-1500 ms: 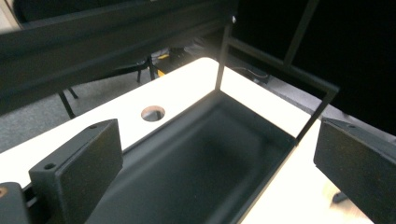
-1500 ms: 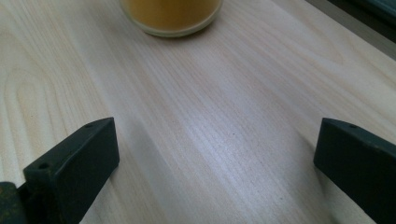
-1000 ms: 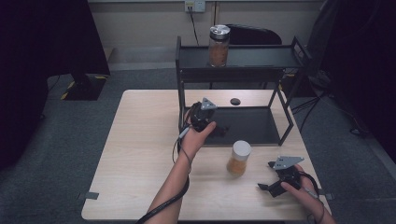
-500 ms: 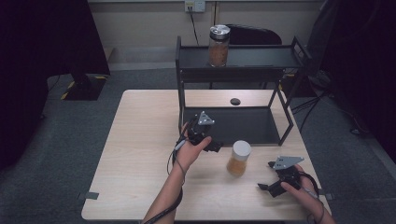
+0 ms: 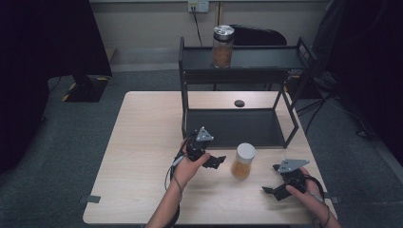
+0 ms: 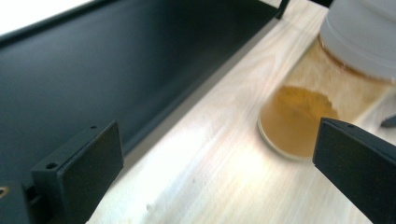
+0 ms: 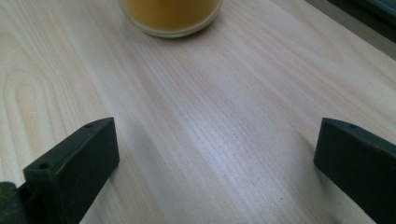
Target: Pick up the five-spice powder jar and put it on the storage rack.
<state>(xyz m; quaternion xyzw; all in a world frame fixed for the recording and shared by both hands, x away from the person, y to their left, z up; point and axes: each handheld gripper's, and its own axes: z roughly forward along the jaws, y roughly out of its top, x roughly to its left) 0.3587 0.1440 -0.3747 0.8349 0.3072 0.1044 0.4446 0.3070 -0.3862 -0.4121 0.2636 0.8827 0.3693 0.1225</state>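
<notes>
A clear jar (image 5: 243, 161) with a white lid and orange-brown contents stands on the wooden table (image 5: 142, 142), in front of a black two-level shelf (image 5: 237, 124). My left gripper (image 5: 219, 161) is just left of the jar, open, with nothing between its jaws. In the left gripper view the jar (image 6: 317, 98) sits ahead toward the right jaw, and the shelf's lower tray (image 6: 93, 74) lies at the left. My right gripper (image 5: 272, 190) rests near the table's front right, open and empty; the jar's base (image 7: 170, 14) is ahead of it. A second jar (image 5: 222, 46) with a metal lid stands on the upper shelf.
A small dark round object (image 5: 239, 103) lies on the table behind the shelf. The shelf's uprights (image 5: 183, 90) rise close to my left gripper. A dark chair (image 5: 256, 35) stands beyond the table. Bare tabletop spreads to the left.
My left gripper has moved from the shelf's front left corner toward the person and to the right, ending beside the white-lidded jar. The right gripper has stayed put.
</notes>
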